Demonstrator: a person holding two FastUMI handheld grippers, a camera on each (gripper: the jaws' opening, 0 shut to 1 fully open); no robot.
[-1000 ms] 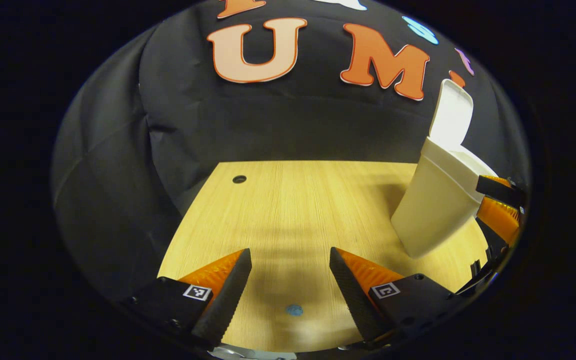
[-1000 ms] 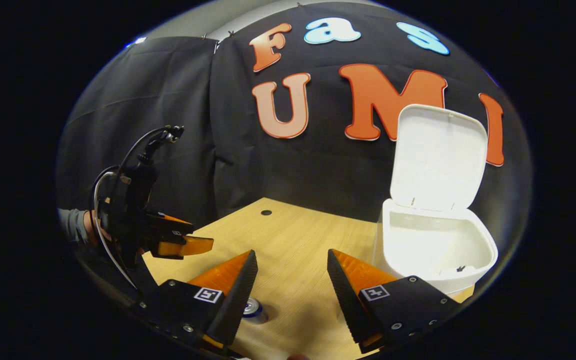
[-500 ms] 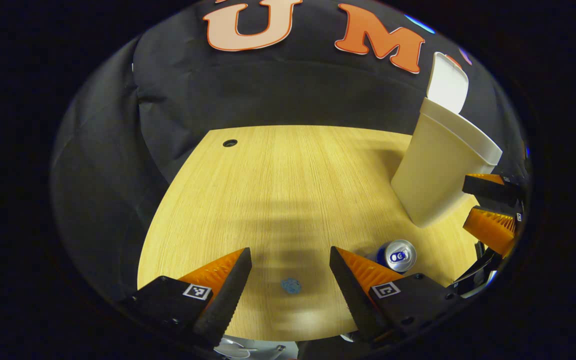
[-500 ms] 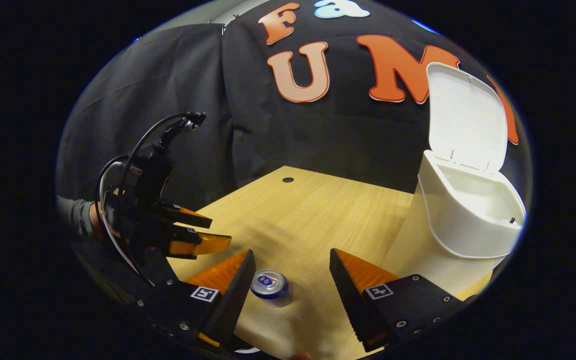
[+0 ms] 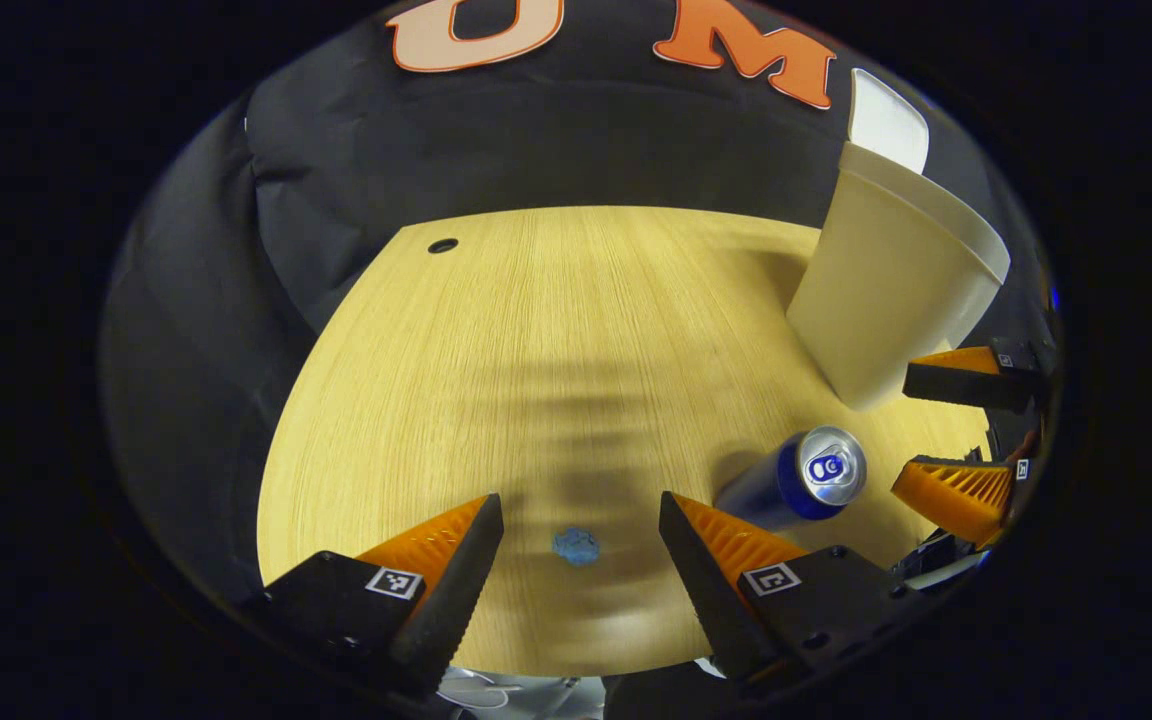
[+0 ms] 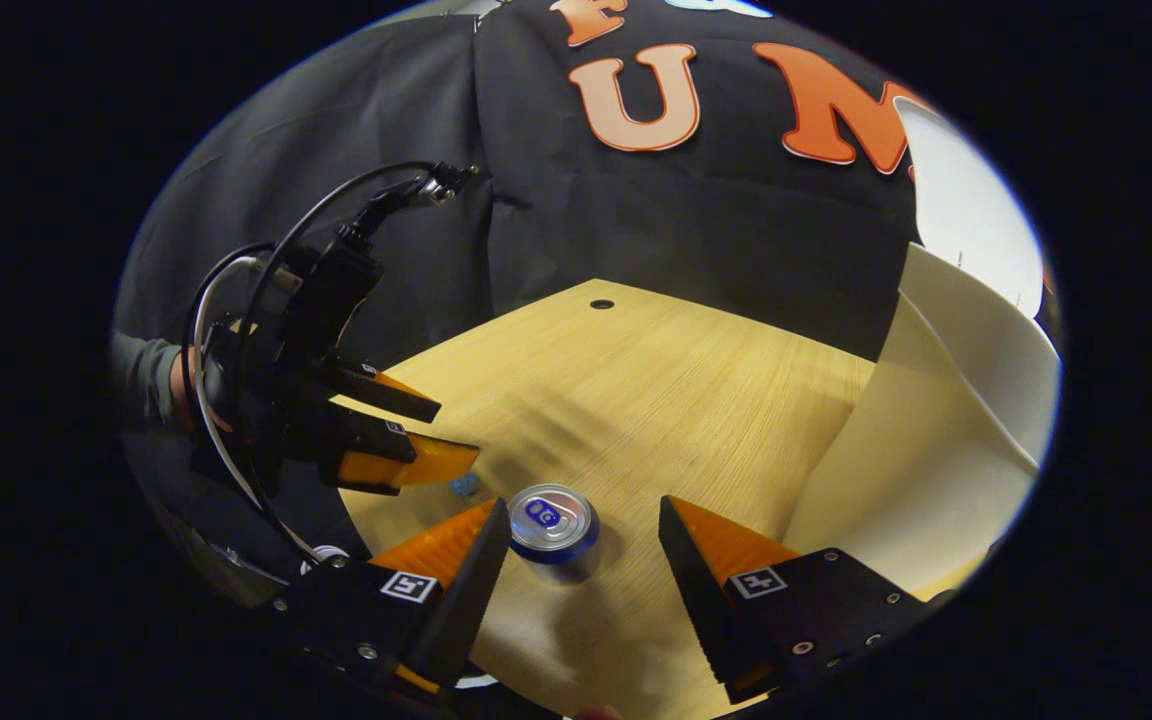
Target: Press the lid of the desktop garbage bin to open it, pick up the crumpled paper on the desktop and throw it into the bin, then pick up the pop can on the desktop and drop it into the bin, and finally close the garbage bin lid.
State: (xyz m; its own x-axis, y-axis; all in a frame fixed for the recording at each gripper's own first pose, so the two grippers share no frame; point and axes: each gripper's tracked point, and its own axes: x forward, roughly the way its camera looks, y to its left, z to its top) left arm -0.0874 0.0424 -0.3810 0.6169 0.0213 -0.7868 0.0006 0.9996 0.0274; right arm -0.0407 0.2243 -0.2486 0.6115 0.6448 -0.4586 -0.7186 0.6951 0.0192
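While the right gripper point(image 6: 576, 560) hung wide open and empty, the pop can point(image 6: 553, 519) stood upright near the desktop's point(image 6: 696, 380) front edge.
Thin, light and smooth-walled, the can probably suits a mid-body side grip; the left gripper point(image 5: 576, 560) was open, empty.

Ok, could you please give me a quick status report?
Right claw open, above upright pop can. Left claw open, empty. Bin lid up. Nothing blocking.
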